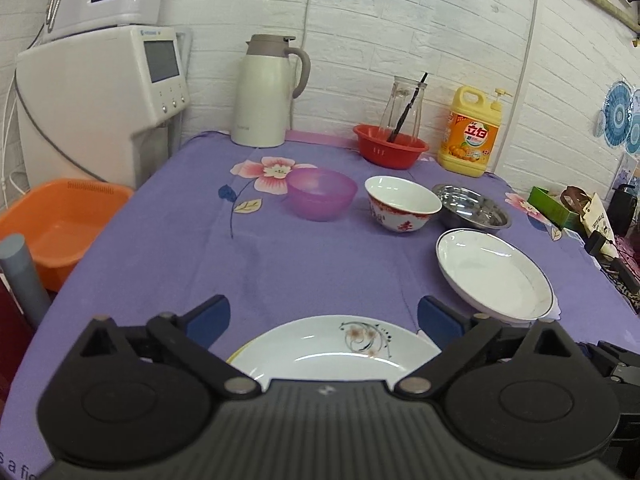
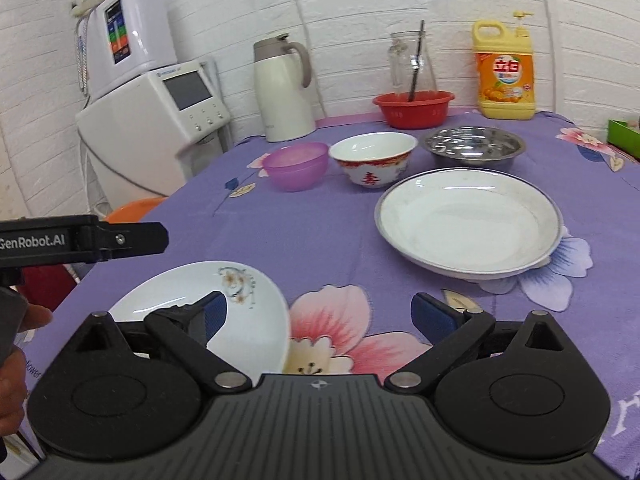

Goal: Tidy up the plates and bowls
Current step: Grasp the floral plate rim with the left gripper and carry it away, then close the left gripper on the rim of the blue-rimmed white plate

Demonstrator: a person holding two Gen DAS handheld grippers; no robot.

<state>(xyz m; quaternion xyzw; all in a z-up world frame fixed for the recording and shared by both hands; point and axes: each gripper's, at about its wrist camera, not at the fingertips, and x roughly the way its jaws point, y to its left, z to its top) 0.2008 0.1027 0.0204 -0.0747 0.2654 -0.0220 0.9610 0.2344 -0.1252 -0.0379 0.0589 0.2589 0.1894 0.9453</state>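
A white plate with a flower print [image 1: 332,350] lies on the purple cloth right under my left gripper [image 1: 323,322], whose blue pads stand wide apart and clear of its rim. A larger blue-rimmed white plate [image 1: 492,276] sits to the right. Behind are a purple bowl [image 1: 322,194], a red-patterned white bowl [image 1: 402,202] and a steel bowl [image 1: 472,206]. My right gripper [image 2: 324,316] is open over the cloth; its left pad hangs above the flower plate [image 2: 180,284], and the blue-rimmed plate [image 2: 468,224] lies ahead to the right. One finger [image 2: 132,238] of the left gripper shows at the left.
At the back stand a thermos jug [image 1: 266,92], a red basin [image 1: 390,146] holding a glass carafe, and a yellow detergent bottle [image 1: 472,132]. A white appliance [image 1: 100,104] and an orange tub [image 1: 60,224] sit off the table's left edge. Clutter lines the right side.
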